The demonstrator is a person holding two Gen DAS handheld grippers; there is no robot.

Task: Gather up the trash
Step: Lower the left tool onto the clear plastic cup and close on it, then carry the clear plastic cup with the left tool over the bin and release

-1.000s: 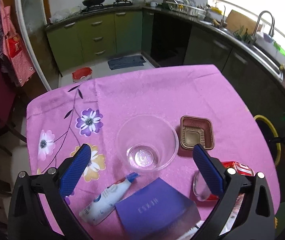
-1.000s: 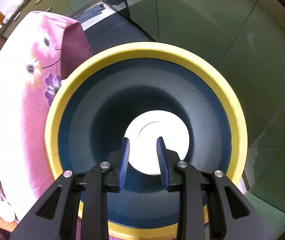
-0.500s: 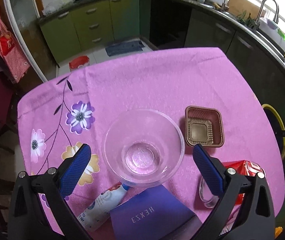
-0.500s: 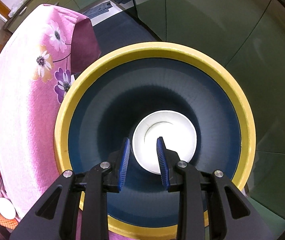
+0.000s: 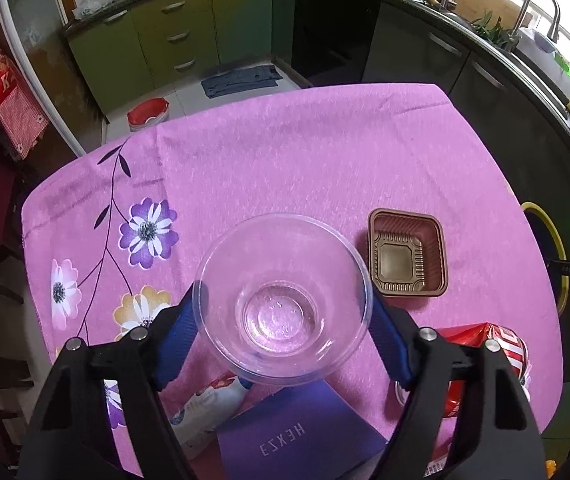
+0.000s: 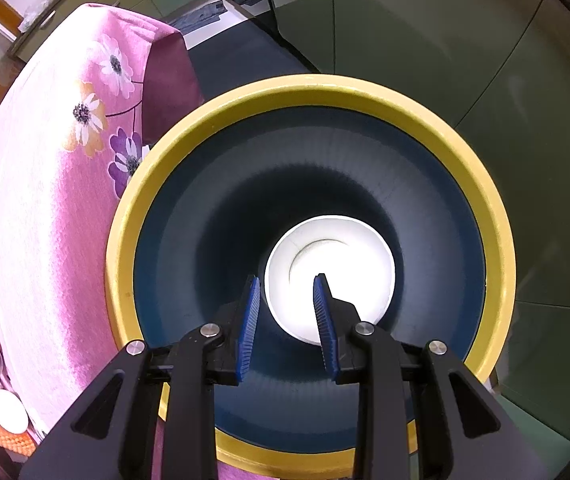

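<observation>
Left tool (image 5: pixel 283 308) spread wide, blue fingers (image 5: pixel 177 344) flanking clear plastic bowl (image 5: pixel 283 300); whether they press its sides cannot tell. Bowl sits on pink flowered table (image 5: pixel 305 152). Brown square tray (image 5: pixel 407 258) just right of bowl. Purple box (image 5: pixel 297 436) and white tube (image 5: pixel 209 404) near bowl's front edge. Crushed red can (image 5: pixel 501 344) at right. Right tool (image 6: pixel 287 314) partly open, holding nothing, over yellow-rimmed bin (image 6: pixel 313 88) beside table. White cup (image 6: pixel 349 248) lies at bin bottom.
</observation>
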